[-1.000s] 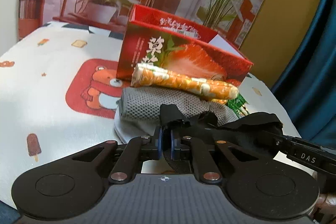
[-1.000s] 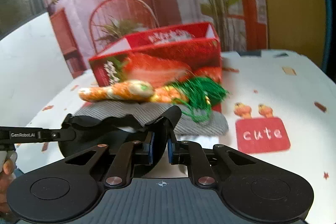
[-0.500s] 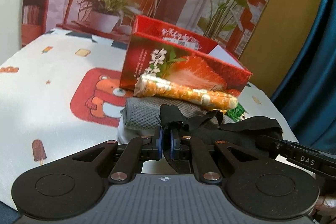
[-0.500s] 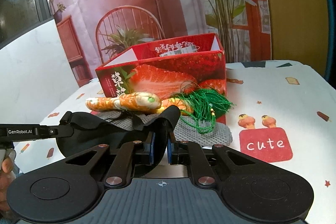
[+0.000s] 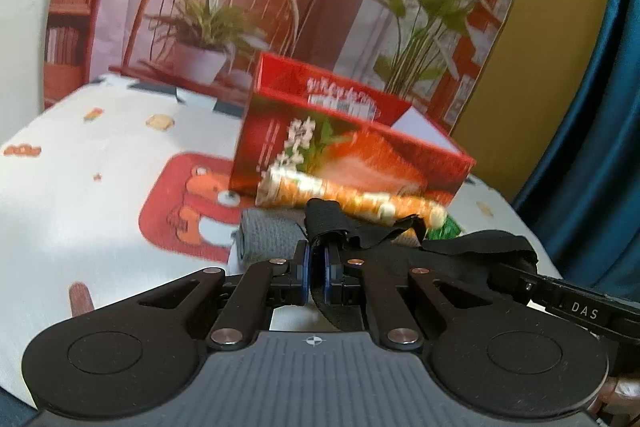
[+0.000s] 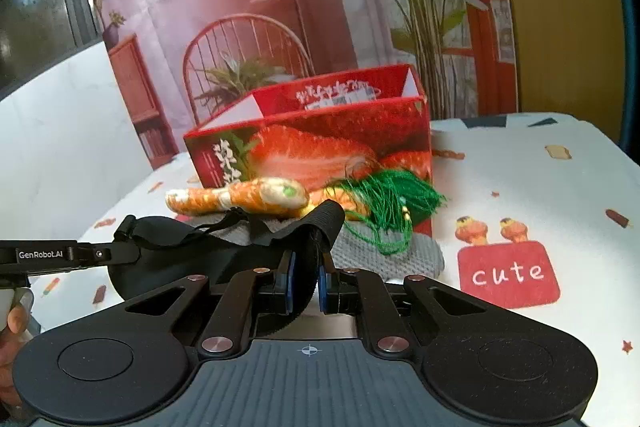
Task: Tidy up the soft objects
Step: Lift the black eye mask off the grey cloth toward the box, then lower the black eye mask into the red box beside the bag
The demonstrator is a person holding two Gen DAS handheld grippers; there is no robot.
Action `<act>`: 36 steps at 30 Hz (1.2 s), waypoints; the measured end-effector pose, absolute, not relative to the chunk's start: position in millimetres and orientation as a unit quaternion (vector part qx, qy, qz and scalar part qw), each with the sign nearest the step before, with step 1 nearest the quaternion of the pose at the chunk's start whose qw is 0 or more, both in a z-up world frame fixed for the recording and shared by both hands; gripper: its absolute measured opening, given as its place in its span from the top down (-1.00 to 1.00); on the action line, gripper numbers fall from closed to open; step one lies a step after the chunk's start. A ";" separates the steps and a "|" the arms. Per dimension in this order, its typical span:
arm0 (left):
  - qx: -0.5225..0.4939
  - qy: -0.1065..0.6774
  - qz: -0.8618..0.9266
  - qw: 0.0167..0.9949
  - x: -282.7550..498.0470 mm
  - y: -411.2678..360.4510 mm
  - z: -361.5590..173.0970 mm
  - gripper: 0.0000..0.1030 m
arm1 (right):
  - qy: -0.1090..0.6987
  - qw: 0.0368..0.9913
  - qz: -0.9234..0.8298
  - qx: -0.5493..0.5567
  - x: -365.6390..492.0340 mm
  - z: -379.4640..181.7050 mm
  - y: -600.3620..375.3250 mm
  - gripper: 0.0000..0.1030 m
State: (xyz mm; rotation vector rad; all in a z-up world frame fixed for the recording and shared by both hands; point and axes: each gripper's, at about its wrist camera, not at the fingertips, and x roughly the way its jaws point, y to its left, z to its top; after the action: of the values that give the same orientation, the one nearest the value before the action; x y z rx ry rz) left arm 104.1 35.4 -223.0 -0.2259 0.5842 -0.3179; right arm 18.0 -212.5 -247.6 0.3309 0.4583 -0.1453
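Because the black fabric strap (image 5: 360, 231), limp and light at lower centre, is pinched between both closed grippers, left gripper (image 5: 316, 267) and right gripper (image 6: 307, 279), its ends are best gripped to prevent sagging.

We list: left gripper (image 5: 316, 269), jaws clamped on a black strap (image 5: 362, 233); behind it a grey knit cloth (image 5: 270, 237) carrying an orange plush carrot (image 5: 348, 197) (blurred); a red strawberry box (image 5: 352, 151); the cartoon-print tablecloth (image 5: 80, 187).
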 end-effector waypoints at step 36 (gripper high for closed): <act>-0.022 0.266 -0.165 0.950 297.2 -22.3 -155.2 0.85 | 0.210 0.965 -0.050 0.150 223.5 -169.7 -318.2 0.82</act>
State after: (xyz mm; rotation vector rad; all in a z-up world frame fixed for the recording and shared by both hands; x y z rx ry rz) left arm 297.2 -22.3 -155.2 -0.0444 0.5404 -0.3355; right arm 223.5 -318.2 -169.7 0.3032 0.4244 -0.1019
